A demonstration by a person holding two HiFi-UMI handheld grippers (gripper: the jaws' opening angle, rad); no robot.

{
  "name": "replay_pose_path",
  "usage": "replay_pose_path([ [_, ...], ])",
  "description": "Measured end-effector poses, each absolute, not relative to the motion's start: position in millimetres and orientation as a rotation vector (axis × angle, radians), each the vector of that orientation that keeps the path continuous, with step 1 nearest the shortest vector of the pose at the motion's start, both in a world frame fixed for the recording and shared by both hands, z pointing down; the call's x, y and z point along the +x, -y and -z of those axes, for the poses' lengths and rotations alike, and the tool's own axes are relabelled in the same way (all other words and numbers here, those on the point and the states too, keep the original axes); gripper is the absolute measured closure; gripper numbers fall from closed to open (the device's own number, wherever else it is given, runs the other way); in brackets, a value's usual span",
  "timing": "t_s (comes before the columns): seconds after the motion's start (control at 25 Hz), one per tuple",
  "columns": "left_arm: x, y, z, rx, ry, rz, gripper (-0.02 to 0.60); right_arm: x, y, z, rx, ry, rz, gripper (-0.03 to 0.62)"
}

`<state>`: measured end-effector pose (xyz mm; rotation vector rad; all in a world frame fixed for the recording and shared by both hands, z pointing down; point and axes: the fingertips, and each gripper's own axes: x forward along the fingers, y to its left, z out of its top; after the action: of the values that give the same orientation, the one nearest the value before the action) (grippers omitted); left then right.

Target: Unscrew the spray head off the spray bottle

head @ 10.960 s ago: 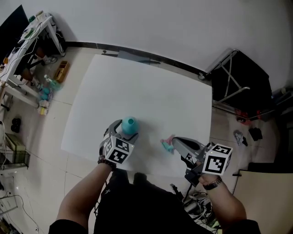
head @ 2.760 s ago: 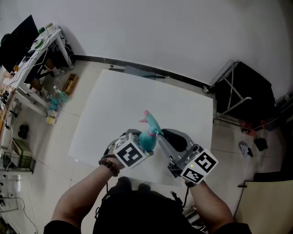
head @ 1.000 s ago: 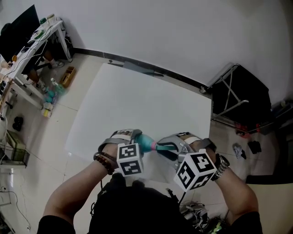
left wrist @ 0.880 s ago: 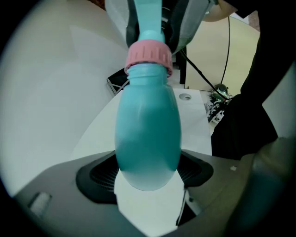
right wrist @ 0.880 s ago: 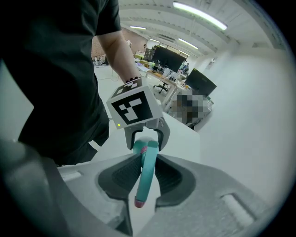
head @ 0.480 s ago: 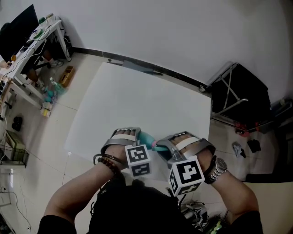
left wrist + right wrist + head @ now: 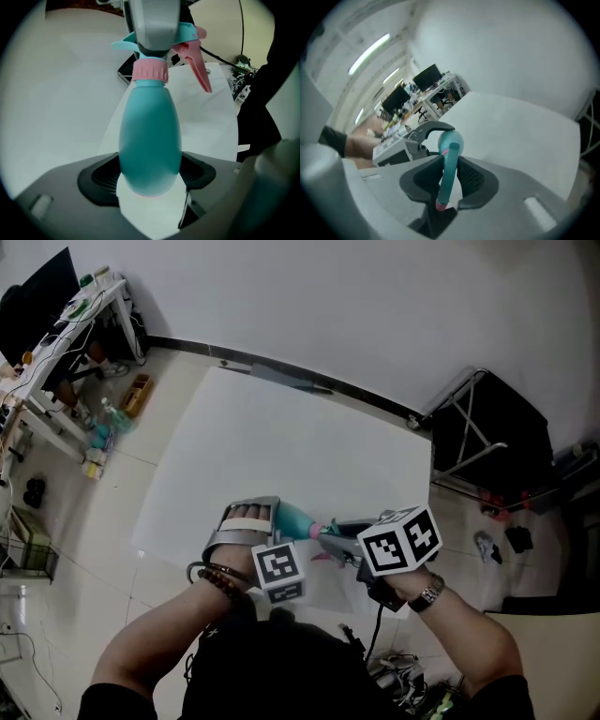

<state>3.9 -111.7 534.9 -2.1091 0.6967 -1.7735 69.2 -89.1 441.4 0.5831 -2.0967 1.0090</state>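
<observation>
Above the table's [image 7: 281, 437] near edge, the left gripper [image 7: 150, 180] clamps the spray bottle's [image 7: 150, 131] belly; the right gripper [image 7: 449, 183] pinches the spray head [image 7: 190, 35]. Light, smooth plastic probably slips; the ribbed pink collar [image 7: 150, 71] looks the surer hold.

White table [image 7: 281, 437] on tiled floor [image 7: 89, 521], cluttered desk [image 7: 58, 322] left.

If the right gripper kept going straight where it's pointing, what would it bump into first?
The right gripper clamps the spray head; straight ahead it would probably meet the teal bottle first, held by the left gripper.
</observation>
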Motion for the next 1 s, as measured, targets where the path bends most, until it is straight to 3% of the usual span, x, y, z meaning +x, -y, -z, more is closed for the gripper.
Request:
replay_pose_path([
  [0.08, 3.4, 112.7, -534.9, -2.109, -0.704, 1.763, 0.170, 68.0, 90.0, -439.8, 0.593, 2.137, -1.127, 0.510],
  [0.2, 5.3, 113.9, -532.5, -2.139, -0.710, 1.735, 0.169, 65.2, 87.8, -433.7, 0.555, 2.218, -0.887, 0.510],
  [0.28, 5.4, 114.6, -531.2, -2.152, -0.714, 1.726, 0.169, 62.7, 84.9, -432.4, 0.514, 2.234, -0.710, 0.461],
  [0.64, 15.7, 114.0, -525.0, -2.202, -0.703, 1.653, 0.169, 61.3, 82.2, -432.7, 0.429, 2.210, -0.256, 0.461],
  [1.0, 17.5, 110.0, -530.2, -2.167, -0.636, 1.690, 0.169, 58.6, 73.7, -435.4, 0.335, 2.126, -0.095, 0.476],
])
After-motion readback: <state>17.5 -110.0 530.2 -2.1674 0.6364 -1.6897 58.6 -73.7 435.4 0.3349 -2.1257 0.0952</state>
